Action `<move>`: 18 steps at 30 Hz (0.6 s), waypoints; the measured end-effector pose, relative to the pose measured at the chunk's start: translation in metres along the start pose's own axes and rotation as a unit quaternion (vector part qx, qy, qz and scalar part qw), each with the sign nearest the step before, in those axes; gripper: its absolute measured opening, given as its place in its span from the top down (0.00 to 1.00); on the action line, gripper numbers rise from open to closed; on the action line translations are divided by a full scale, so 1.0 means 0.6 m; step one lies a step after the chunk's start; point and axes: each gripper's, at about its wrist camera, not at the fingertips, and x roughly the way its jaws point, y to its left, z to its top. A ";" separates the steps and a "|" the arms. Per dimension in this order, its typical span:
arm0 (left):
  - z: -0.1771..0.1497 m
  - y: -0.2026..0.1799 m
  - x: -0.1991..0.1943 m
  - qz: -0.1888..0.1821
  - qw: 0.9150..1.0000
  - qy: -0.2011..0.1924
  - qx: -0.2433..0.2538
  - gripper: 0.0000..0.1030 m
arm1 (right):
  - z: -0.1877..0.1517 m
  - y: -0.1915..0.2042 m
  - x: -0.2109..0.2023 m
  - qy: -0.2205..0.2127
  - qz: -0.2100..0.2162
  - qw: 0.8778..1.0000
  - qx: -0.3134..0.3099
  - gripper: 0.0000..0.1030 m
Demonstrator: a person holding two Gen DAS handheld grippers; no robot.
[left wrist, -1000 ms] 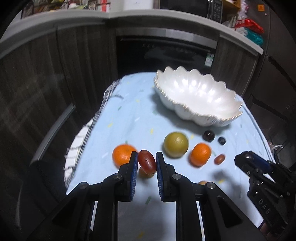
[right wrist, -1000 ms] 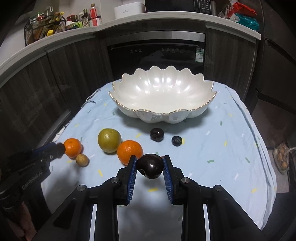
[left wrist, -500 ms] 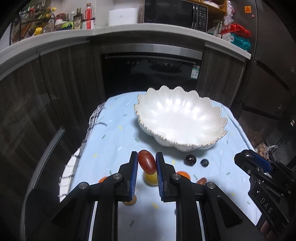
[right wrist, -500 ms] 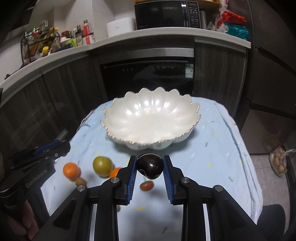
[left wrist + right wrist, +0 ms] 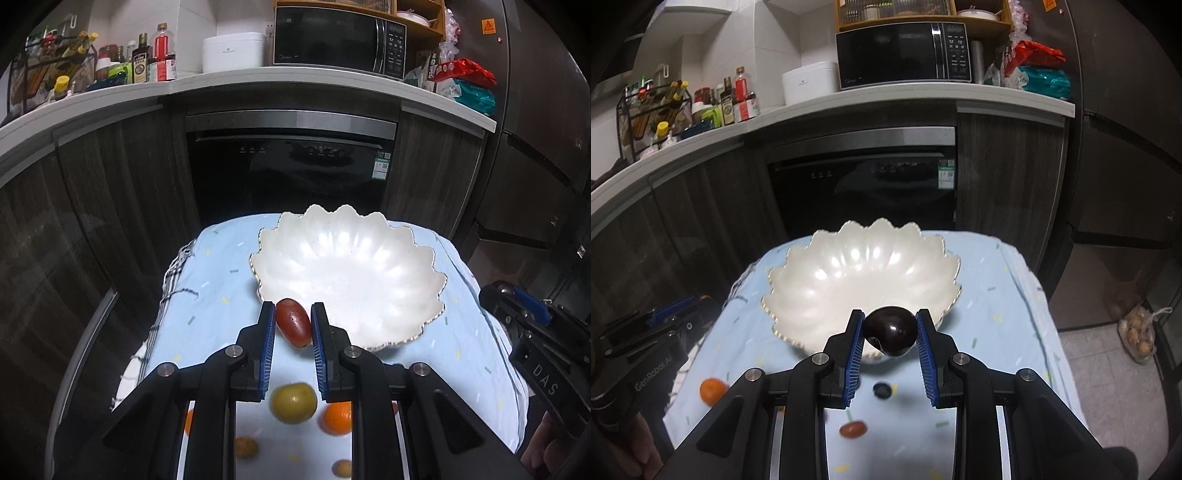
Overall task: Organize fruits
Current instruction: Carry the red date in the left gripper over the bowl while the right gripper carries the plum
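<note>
My left gripper [image 5: 293, 317] is shut on a small red oval fruit [image 5: 293, 327], held in the air just before the near left rim of the white scalloped bowl [image 5: 354, 258]. My right gripper [image 5: 890, 323] is shut on a dark glossy plum [image 5: 891, 330], held above the near rim of the same bowl [image 5: 864, 266]. The bowl holds nothing. Below on the light blue cloth lie a green-yellow fruit [image 5: 293, 401], an orange [image 5: 338, 417], another orange [image 5: 713, 390], a small dark berry [image 5: 882, 390] and a small red fruit [image 5: 853, 429].
The table wears a light blue cloth [image 5: 1004, 295] and stands before a dark oven [image 5: 291, 173] and wood cabinets. Two small brownish fruits [image 5: 246, 447] lie near the front. The counter carries bottles, a microwave [image 5: 905, 55] and bags. A bag of produce [image 5: 1141, 332] sits on the floor at right.
Both grippers have risen with their fruits and moved forward toward the bowl. The loose fruits on the cloth have dropped toward the bottom of both views.
</note>
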 end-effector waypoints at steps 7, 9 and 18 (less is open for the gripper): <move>0.028 -0.002 0.031 -0.008 1.000 0.003 0.008 0.80 | 0.033 -0.003 0.025 -0.006 -0.011 1.000 -0.005 0.71; 0.037 -0.002 0.040 -0.007 1.000 0.002 0.012 0.80 | 0.040 -0.005 0.037 -0.003 -0.014 1.000 -0.003 0.71; 0.075 -0.006 0.077 -0.026 0.999 0.004 0.023 0.80 | 0.069 -0.020 0.082 0.019 -0.019 1.000 0.004 0.71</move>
